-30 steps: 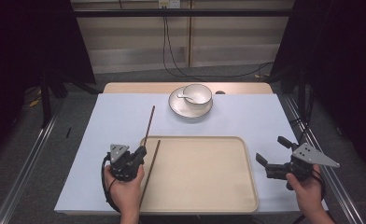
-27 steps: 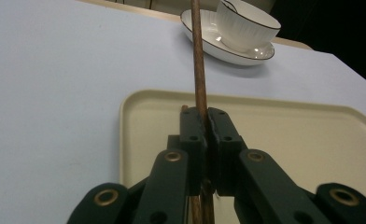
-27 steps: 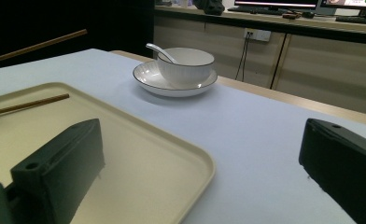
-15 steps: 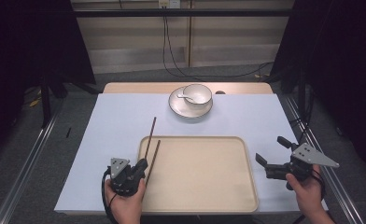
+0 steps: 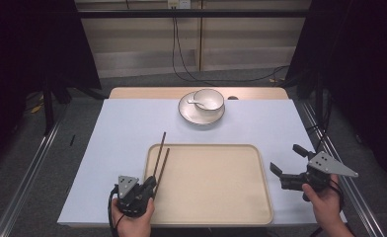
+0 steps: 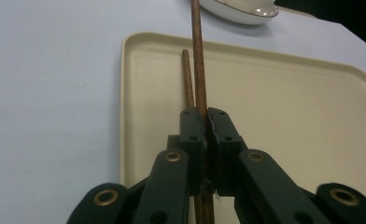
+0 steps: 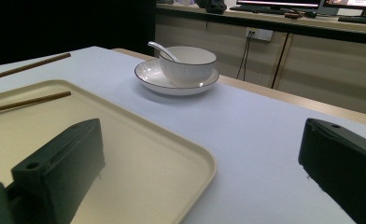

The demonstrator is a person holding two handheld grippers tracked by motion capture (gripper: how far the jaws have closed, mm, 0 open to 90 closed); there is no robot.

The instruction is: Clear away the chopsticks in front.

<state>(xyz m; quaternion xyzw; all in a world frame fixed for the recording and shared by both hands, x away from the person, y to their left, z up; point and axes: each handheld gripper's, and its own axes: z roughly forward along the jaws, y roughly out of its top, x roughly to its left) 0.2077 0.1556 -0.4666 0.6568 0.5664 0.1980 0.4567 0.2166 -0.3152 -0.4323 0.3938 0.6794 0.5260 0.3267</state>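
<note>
Clenched on a pair of brown chopsticks [image 6: 199,70], your left gripper [image 5: 149,183] sat at the near left corner of the tray [image 5: 216,207]. Compared with a second before, you had drawn it back toward the table's near edge, and the sticks had slid with it, so more of their length lay over the tray's left rim, probably to be set down inside. Your right gripper [image 5: 289,164] had kept its place off the tray's right edge, jaws spread and empty. The tray was smooth, beige, with rounded corners; the sticks were slim, straight and wooden. Toward the far edge, a glossy white bowl [image 5: 209,100] with a spoon [image 5: 196,102] sat on a round plate [image 5: 189,114].
</note>
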